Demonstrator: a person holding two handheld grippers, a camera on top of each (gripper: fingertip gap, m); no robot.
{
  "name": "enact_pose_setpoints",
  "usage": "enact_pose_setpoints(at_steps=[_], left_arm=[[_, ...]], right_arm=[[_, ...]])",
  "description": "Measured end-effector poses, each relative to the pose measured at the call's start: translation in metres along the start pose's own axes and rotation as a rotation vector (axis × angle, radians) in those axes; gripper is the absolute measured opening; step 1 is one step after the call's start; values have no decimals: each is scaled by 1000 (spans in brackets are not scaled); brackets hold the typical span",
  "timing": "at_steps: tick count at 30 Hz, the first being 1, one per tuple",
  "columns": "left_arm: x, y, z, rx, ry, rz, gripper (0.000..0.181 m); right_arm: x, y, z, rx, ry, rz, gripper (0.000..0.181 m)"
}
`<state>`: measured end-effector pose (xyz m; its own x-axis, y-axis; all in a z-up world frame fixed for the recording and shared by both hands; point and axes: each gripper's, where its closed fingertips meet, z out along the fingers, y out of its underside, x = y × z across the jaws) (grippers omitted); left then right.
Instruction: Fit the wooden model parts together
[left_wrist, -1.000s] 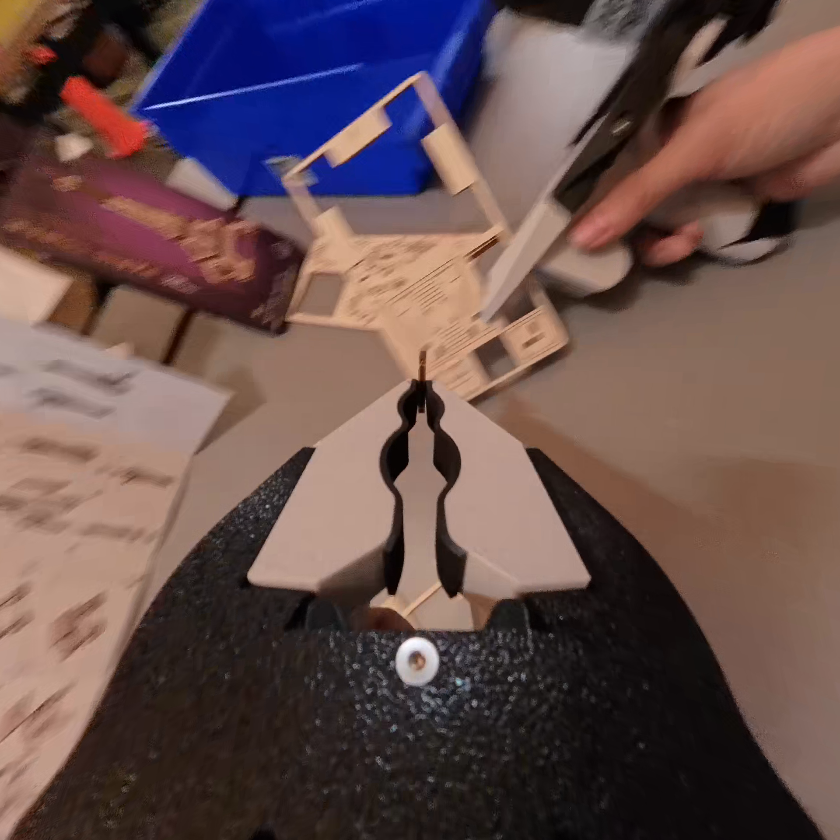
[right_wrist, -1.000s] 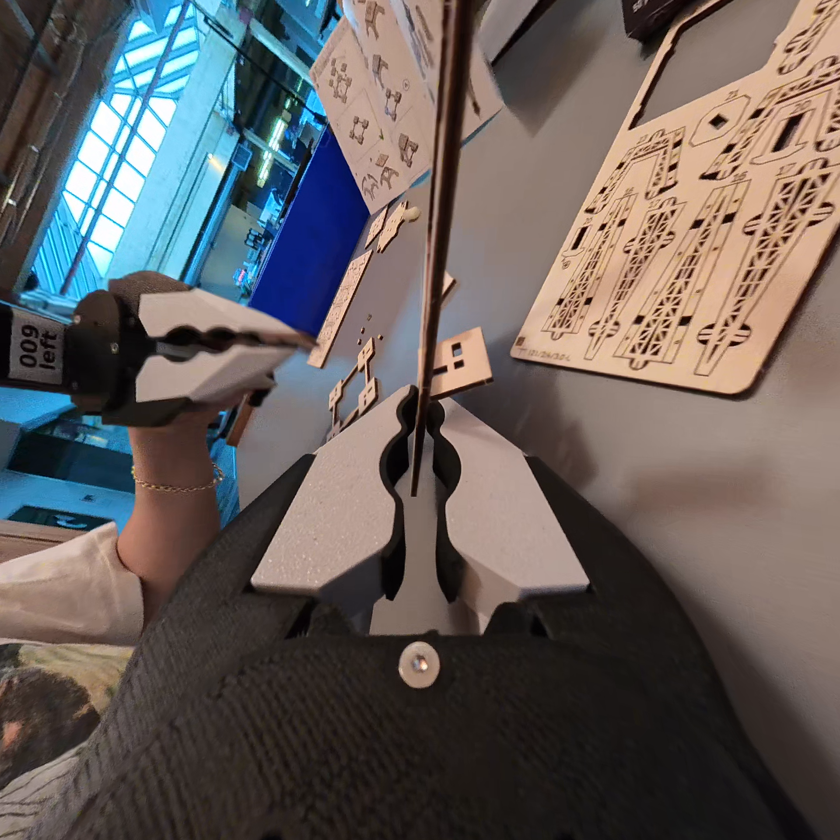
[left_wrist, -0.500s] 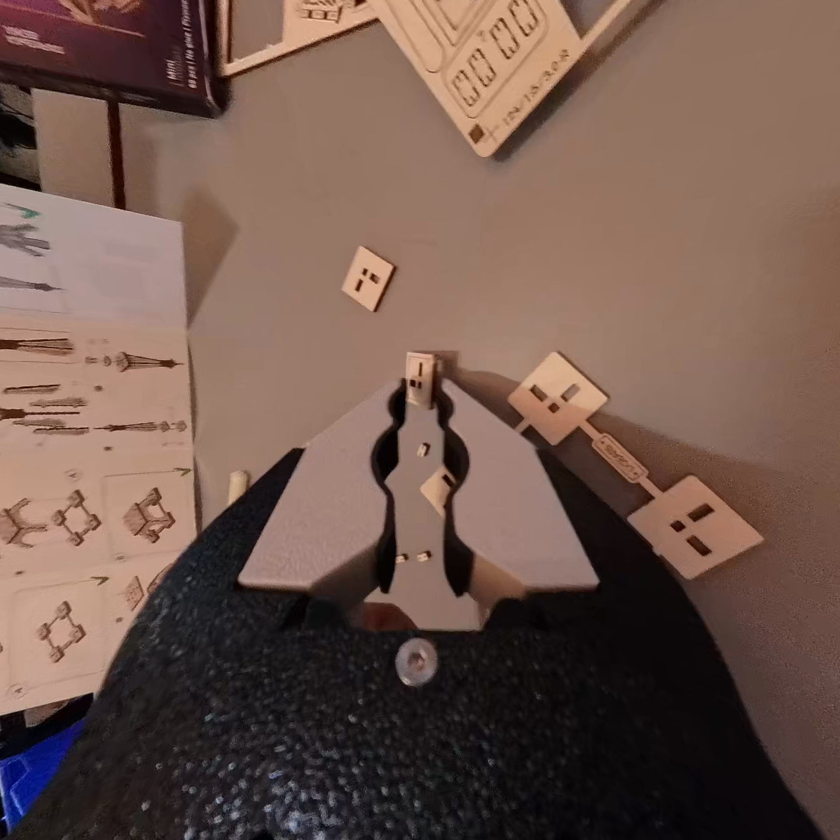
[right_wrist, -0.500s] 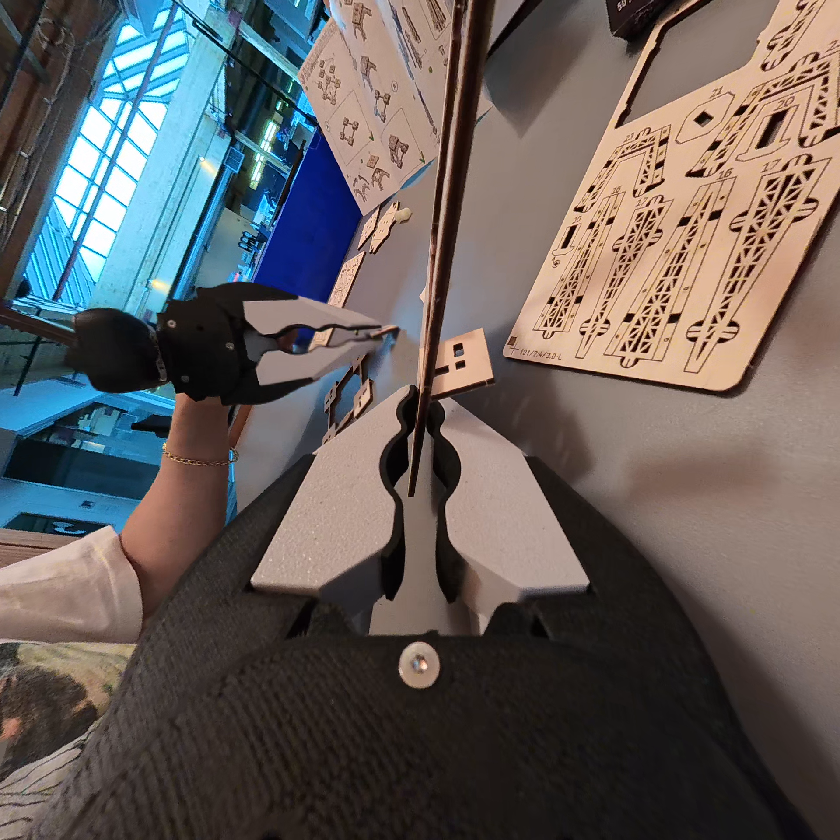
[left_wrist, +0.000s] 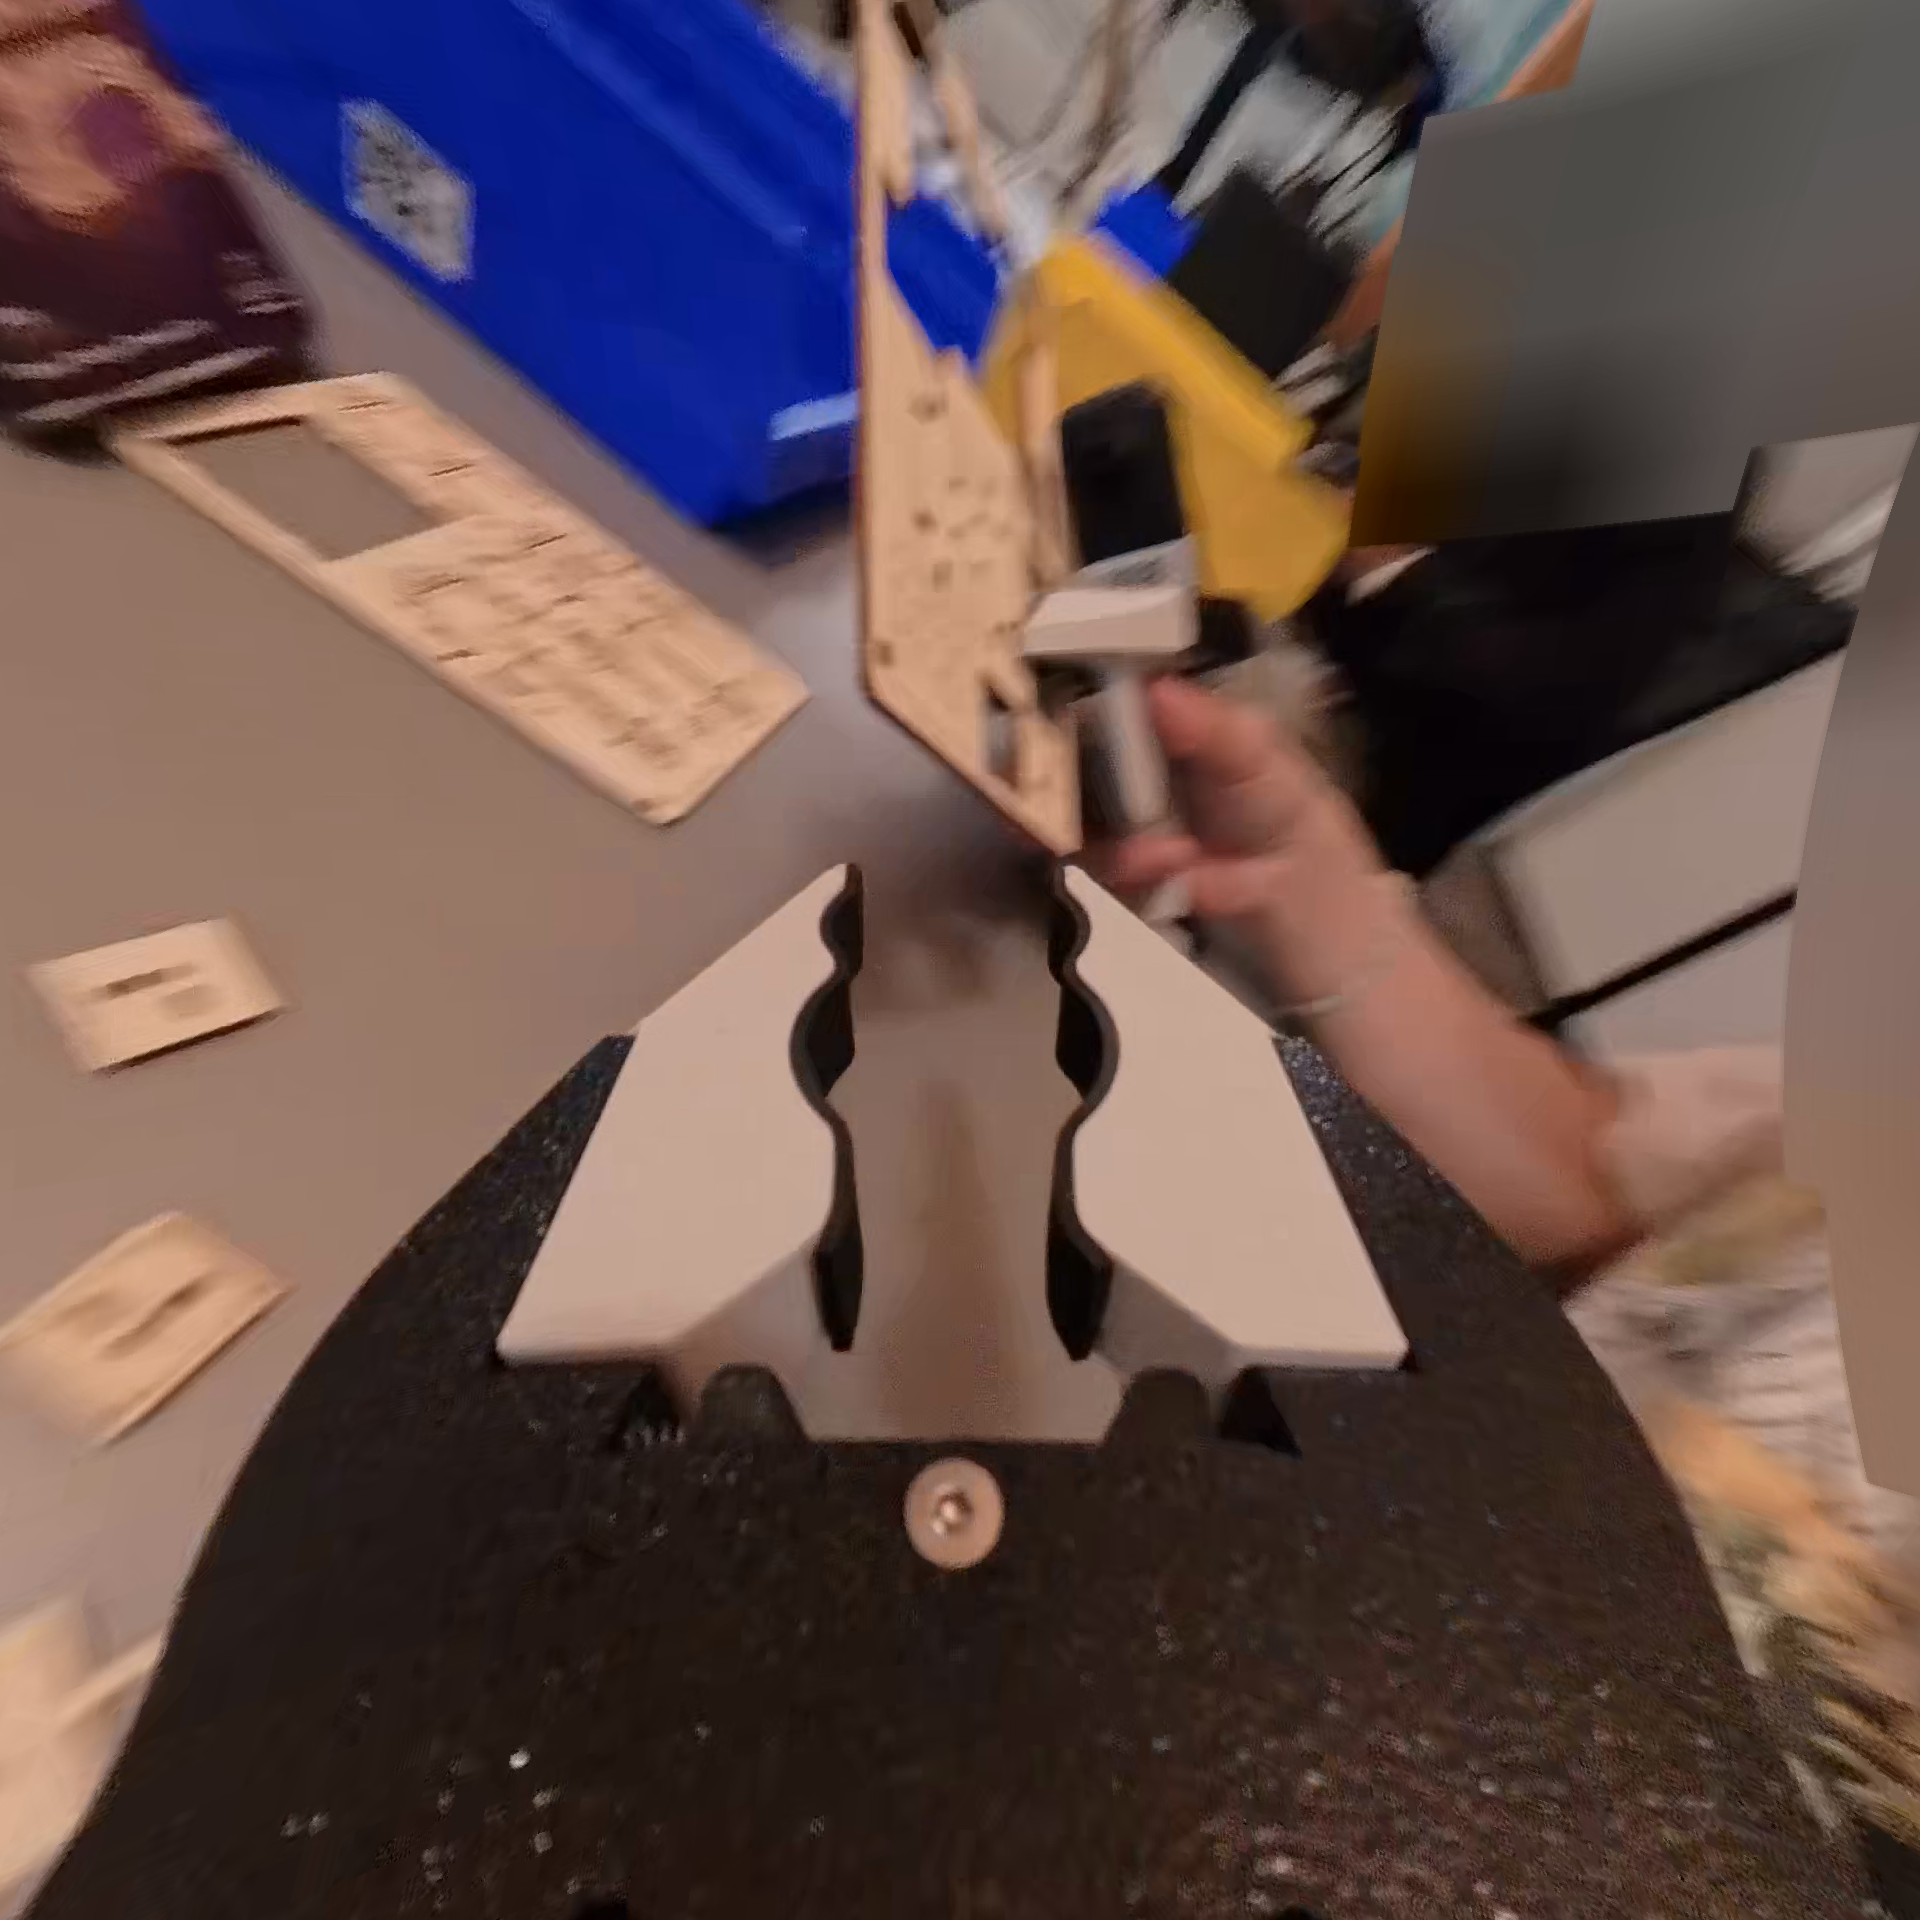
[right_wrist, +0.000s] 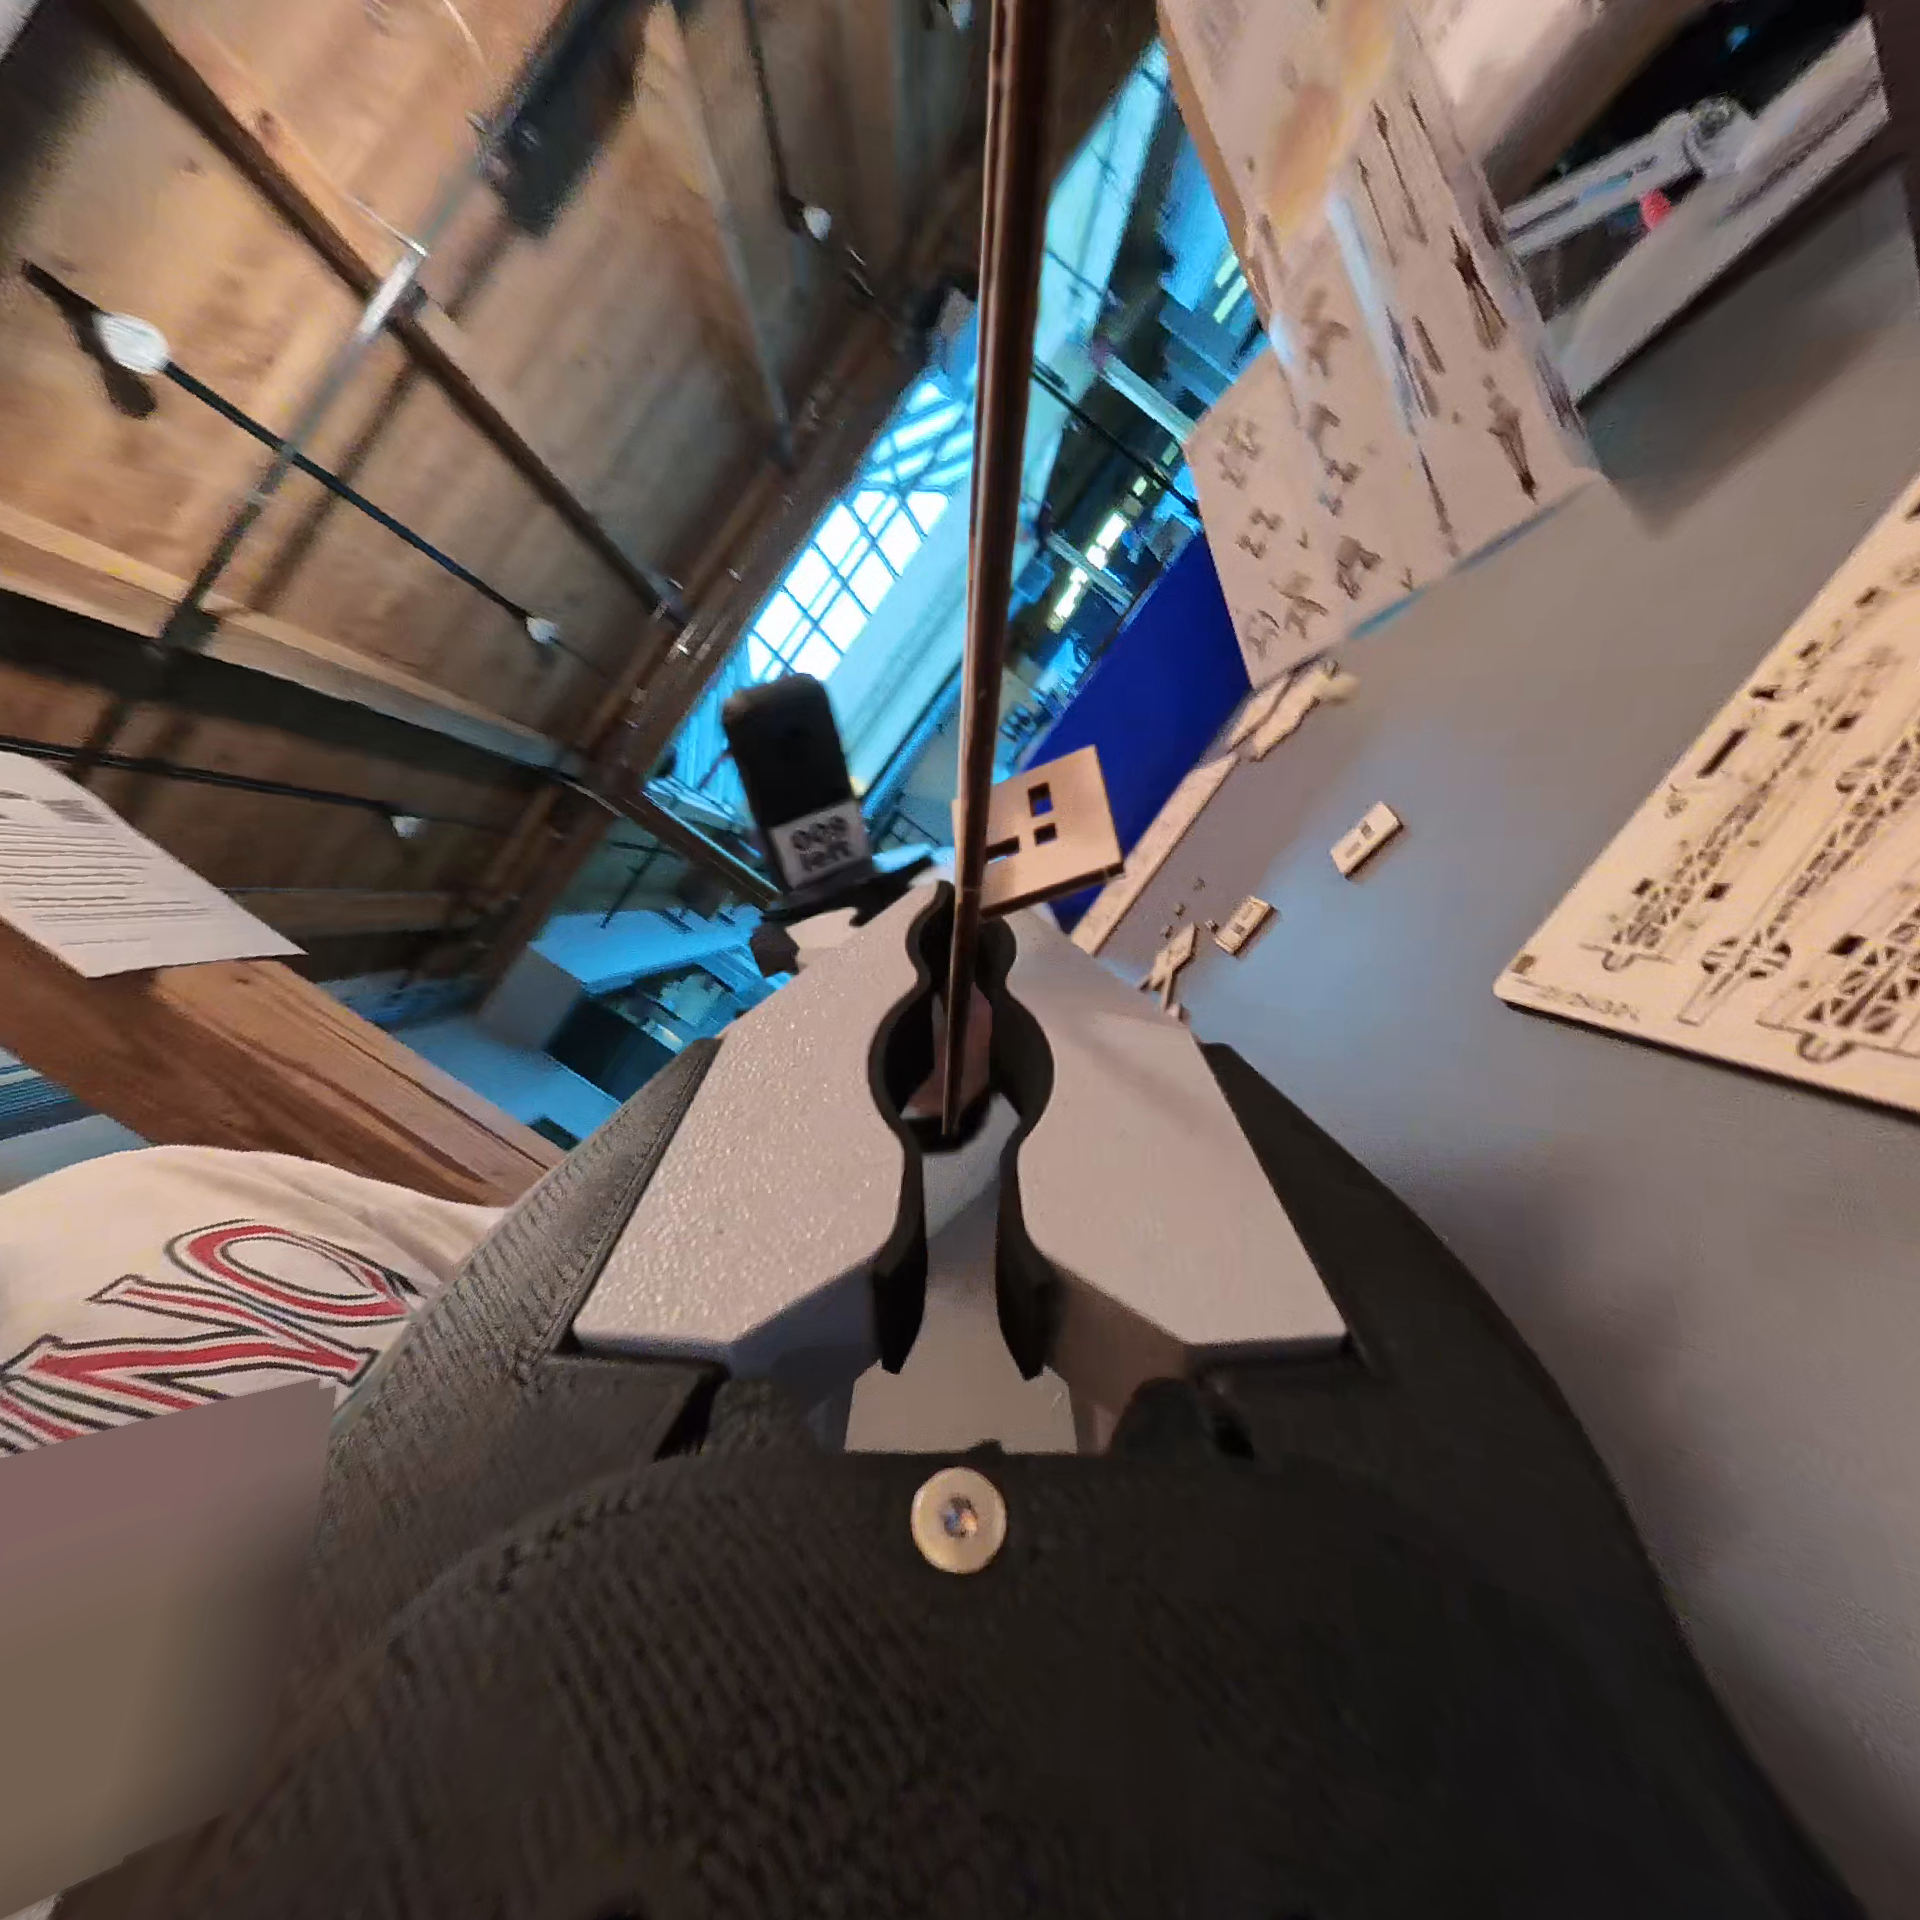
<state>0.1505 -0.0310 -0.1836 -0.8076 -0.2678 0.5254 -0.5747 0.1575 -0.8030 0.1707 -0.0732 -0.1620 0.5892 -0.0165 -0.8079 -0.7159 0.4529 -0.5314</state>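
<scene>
My left gripper (left_wrist: 958, 883) is open and empty, held above the grey table (left_wrist: 312, 831). Just beyond its tips, my right gripper (left_wrist: 1112, 623) holds a thin wooden parts sheet (left_wrist: 935, 520) upright. In the right wrist view my right gripper (right_wrist: 961, 909) is shut on that sheet (right_wrist: 987, 416), seen edge-on. A square slotted wooden piece (right_wrist: 1049, 821) shows beside the sheet just past the fingertips; I cannot tell if it is attached. The left gripper's black body (right_wrist: 800, 790) shows close behind. The left wrist view is blurred.
A blue bin (left_wrist: 623, 260) and a purple box (left_wrist: 125, 208) stand at the far side. A flat wooden sheet (left_wrist: 520, 582) and small loose pieces (left_wrist: 156, 987) lie on the table. A lattice-part sheet (right_wrist: 1766, 883), small pieces (right_wrist: 1366, 836) and an instruction sheet (right_wrist: 1382, 364) lie to the right. The left gripper's tips are roughly 6 cm from the right gripper's.
My left gripper was shut on a small wooden piece over the table; it is now open, empty and swung up towards the right gripper. My right gripper tilted upward, still holding the sheet.
</scene>
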Motion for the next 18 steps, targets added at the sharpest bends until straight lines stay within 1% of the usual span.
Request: enact_pose_setpoints(at_steps=[1,2,4,7,8,9,12,14,18], left_arm=[[12,-5,3,46,97,-43,32],[18,-9,5,74,151,-75,31],[19,-8,11,80,180,-95,20],[28,-12,15,113,244,-121,12],[26,-14,15,131,239,-128,2],[23,-15,15,141,224,-137,0],[15,-19,12,171,197,-176,0],[10,-25,9,210,176,-229,0],[-1,-42,-5,355,165,-358,0]], right_arm=[[-2,-3,-1,16,-16,-6,1],[-5,-4,-2,25,-32,-14,0],[-11,-4,-2,23,-63,-35,0],[-13,0,3,5,-64,-78,1],[-15,-1,3,15,-74,-74,1],[-15,-2,3,18,-82,-60,1],[-12,-2,3,19,-70,-44,4],[-11,-3,3,27,-66,-37,12],[-5,-6,1,44,-45,2,25]])
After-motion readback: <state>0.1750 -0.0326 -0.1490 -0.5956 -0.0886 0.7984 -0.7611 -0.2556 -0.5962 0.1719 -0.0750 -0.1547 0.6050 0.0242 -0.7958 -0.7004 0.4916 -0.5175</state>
